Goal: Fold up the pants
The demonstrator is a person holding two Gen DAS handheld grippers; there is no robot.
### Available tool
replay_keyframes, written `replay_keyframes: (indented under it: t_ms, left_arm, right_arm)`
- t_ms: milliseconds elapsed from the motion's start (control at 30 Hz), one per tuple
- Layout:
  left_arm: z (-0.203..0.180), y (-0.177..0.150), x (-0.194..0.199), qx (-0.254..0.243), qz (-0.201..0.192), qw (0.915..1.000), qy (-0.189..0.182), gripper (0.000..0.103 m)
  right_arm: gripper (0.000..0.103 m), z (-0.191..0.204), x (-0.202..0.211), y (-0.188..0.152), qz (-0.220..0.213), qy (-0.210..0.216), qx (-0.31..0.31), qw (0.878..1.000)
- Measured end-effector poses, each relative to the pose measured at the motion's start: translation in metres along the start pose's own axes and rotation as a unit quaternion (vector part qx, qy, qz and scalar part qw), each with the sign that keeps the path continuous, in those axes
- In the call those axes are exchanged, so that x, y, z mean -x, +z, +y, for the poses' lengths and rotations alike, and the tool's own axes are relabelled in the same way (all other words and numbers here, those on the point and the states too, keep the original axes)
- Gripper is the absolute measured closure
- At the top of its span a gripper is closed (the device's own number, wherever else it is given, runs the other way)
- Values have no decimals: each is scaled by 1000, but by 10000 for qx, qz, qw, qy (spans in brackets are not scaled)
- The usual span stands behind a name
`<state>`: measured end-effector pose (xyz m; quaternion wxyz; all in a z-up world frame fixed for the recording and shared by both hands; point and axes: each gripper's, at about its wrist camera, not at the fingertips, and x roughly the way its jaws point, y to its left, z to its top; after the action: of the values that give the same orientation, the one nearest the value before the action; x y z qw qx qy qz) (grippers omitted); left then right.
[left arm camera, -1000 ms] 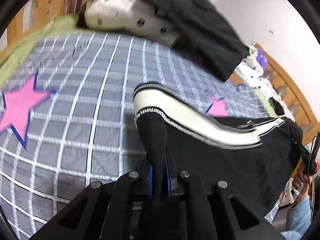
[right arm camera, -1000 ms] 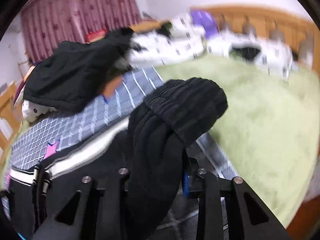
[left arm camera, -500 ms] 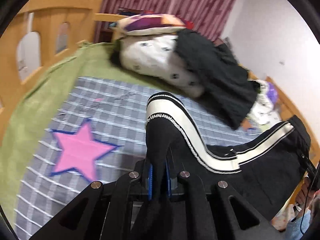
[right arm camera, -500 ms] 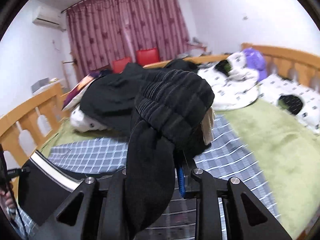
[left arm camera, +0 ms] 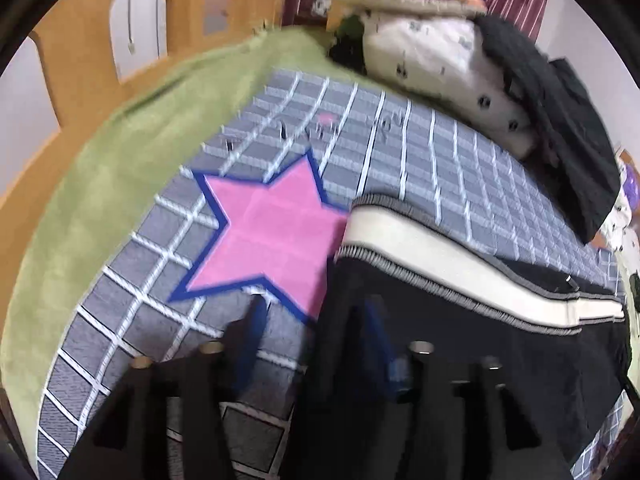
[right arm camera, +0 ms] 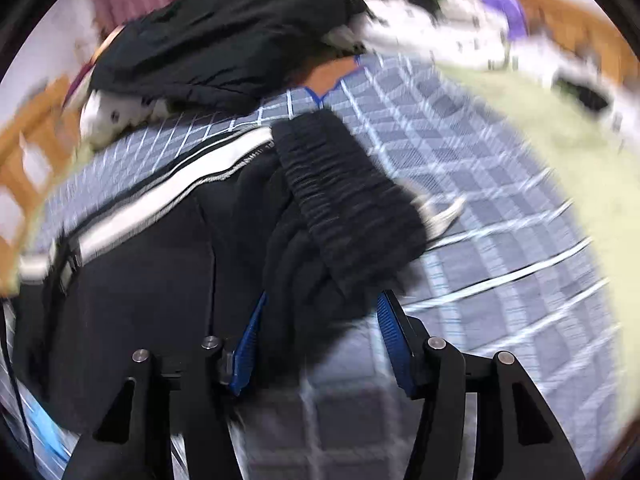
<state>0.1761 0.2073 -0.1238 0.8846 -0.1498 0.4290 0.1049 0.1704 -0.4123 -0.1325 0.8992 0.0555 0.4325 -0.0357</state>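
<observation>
Checked bedspread bears black pants; both grippers' jaws opening.

Even indoor light, both views smeared by motion.

Soft, flat light fills the room with no glare and only faint shadow under the pants. Both fisheye views bend hard at the rim, curving the grid of the blanket and ending in a black ring. The left view is mildly blurred, worst at the gripper fingers and the pillows. The right view is far more streaked: the headboard and green cover dissolve, while the waistband stays half readable.
</observation>
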Motion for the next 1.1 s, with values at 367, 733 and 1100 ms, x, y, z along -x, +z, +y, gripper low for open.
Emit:
replay_keyframes:
  t_ms: [367, 733, 1100]
  left_arm:
    - [-68, 12, -36, -875, -387, 9954, 42, 43]
    - [-43, 1, -38, -277, 55, 9988, -395, 42]
    - [-10, -72, 75, 203, -642, 9915, -1111, 43]
  right_arm:
    - [49, 37, -8, 37, -860, -58, 825, 9929]
    - [44, 61, -19, 23, -554, -457, 1161, 9906]
    - [45, 52, 101, 35, -999, 9, 321, 9945]
